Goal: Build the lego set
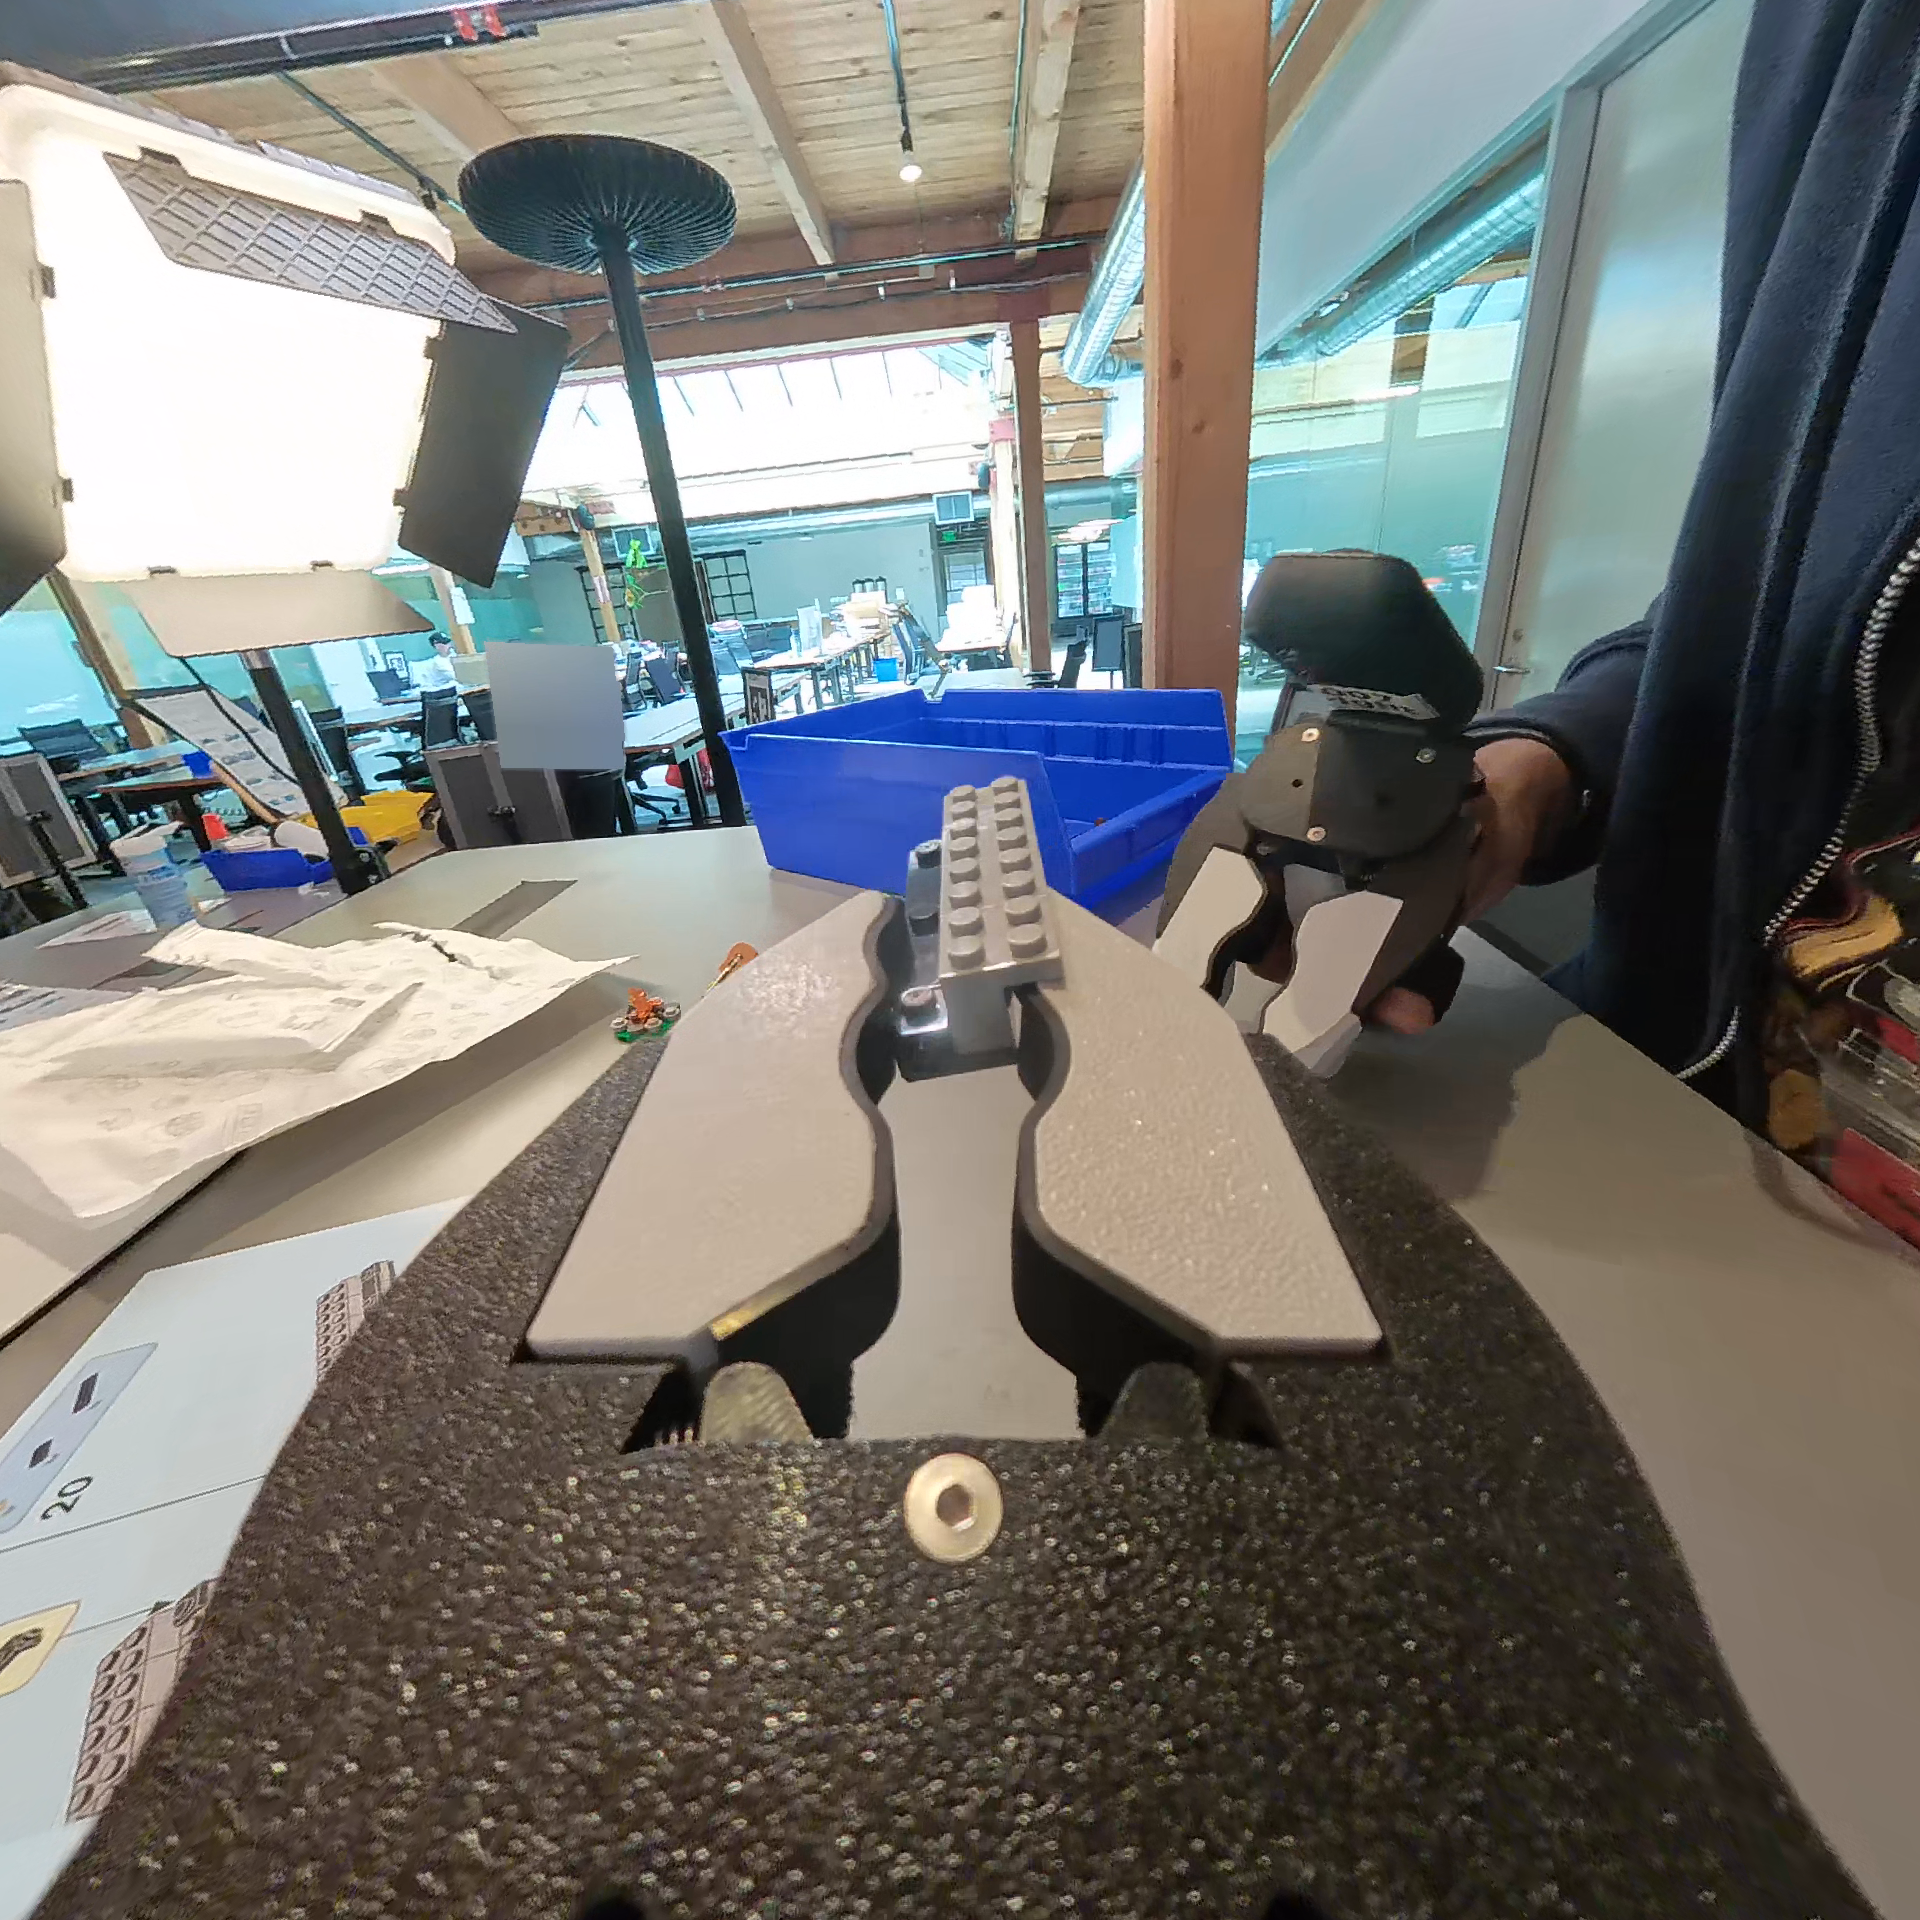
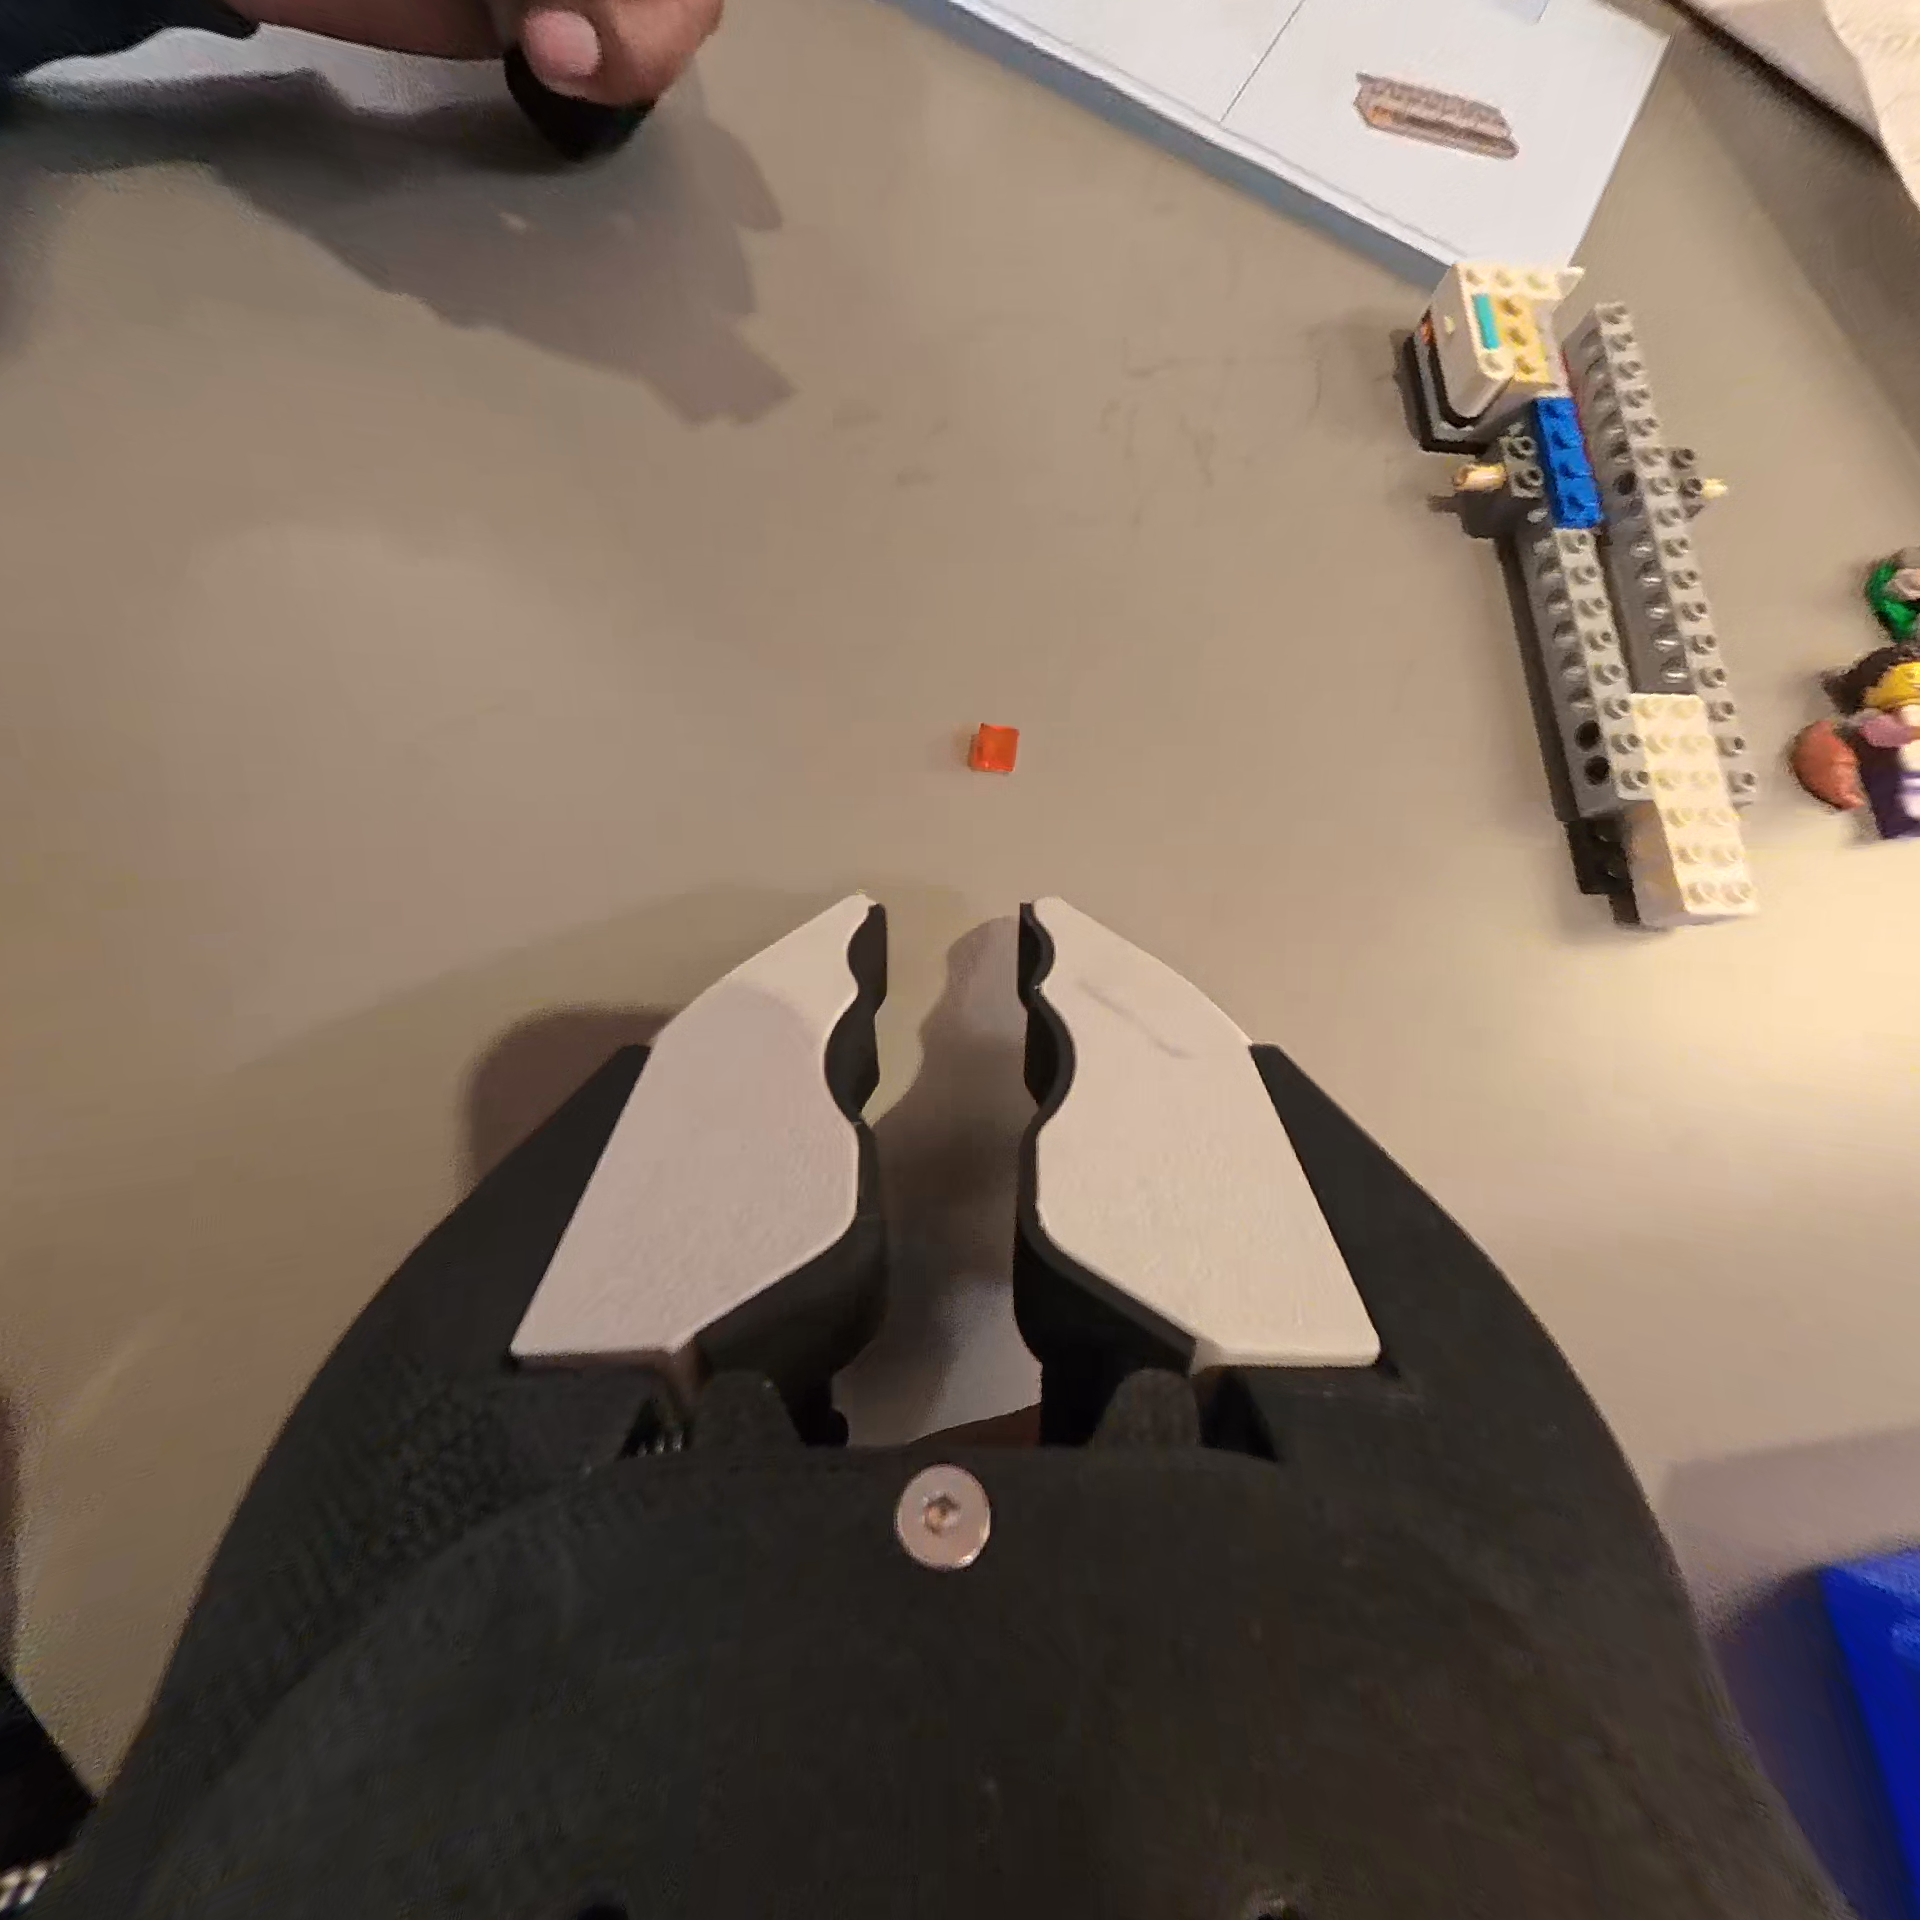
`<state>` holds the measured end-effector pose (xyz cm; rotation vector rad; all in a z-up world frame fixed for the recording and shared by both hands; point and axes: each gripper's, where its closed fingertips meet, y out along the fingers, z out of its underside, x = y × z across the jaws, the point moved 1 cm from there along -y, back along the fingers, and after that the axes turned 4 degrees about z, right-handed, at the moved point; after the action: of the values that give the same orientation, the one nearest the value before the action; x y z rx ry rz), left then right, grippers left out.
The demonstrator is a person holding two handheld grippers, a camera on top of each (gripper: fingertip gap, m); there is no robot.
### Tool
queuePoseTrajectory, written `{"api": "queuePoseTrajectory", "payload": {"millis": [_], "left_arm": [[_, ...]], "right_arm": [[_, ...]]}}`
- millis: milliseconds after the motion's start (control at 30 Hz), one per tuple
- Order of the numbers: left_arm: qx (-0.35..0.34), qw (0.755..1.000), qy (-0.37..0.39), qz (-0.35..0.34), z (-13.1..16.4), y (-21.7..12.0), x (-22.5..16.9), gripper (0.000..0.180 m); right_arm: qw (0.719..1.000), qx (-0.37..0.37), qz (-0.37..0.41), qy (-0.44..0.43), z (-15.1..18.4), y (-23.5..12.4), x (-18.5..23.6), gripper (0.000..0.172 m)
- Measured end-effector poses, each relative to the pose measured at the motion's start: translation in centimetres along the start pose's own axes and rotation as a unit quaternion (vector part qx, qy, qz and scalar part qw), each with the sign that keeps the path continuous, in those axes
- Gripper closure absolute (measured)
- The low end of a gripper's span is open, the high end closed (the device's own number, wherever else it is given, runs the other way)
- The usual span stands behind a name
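Observation:
My left gripper (image 1: pixel 961 935) is shut on a long grey studded brick (image 1: pixel 997 883) with a small metallic-grey piece attached at its left side, and holds it above the grey table (image 1: pixel 623 904), pointing away from me. My right gripper (image 2: pixel 951 914) is open and empty just above the table. A tiny orange piece (image 2: pixel 994 749) lies on the table a little beyond its fingertips. The right gripper also shows in the left wrist view (image 1: pixel 1278 966), held by a hand, jaws apart.
A blue bin (image 1: pixel 935 779) stands behind the held brick. A grey, white and blue brick assembly (image 2: pixel 1621 603) and toy figures (image 2: pixel 1881 748) lie at the right. Instruction sheets (image 2: pixel 1351 114) and crumpled paper (image 1: pixel 239 1018) lie on the table. A person in a dark jacket (image 1: pixel 1787 520) stands at the right. Some 15 centimeters of space lies between my two pairs of fingers.

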<state>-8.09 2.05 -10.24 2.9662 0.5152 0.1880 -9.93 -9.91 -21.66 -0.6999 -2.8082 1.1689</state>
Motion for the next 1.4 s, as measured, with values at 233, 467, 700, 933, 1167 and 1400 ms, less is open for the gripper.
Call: {"api": "queuePoseTrajectory", "payload": {"millis": [233,467,700,933,1167,1400], "left_arm": [[0.003,1.000,-0.003,-0.003,0.1,0.0,0.1,0.161],[0.009,1.000,-0.001,-0.005,0.2,-0.1,0.1,0.161],[0.008,1.000,-0.001,-0.017,0.0,-0.3,0.5,0.161],[0.008,1.000,-0.005,-0.028,0.2,-0.3,0.9,0.161],[0.008,1.000,-0.006,-0.028,0.2,-0.3,0.9,0.161],[0.011,1.000,-0.005,-0.028,0.2,-0.3,0.9,0.161]], "right_arm": [[1.000,0.009,-0.023,0.001,-1.9,2.5,-0.5,0.148],[1.000,-0.007,-0.005,-0.008,-3.4,3.1,-1.2,0.163],[0.990,-0.126,0.056,-0.003,-5.2,-0.5,-3.3,0.148],[0.996,-0.047,0.069,0.013,-1.8,0.5,-4.1,0.146],[0.998,0.001,0.062,0.017,-0.7,1.4,-5.0,0.146],[0.999,0.007,0.053,0.010,-1.0,1.8,-5.1,0.156]]}}
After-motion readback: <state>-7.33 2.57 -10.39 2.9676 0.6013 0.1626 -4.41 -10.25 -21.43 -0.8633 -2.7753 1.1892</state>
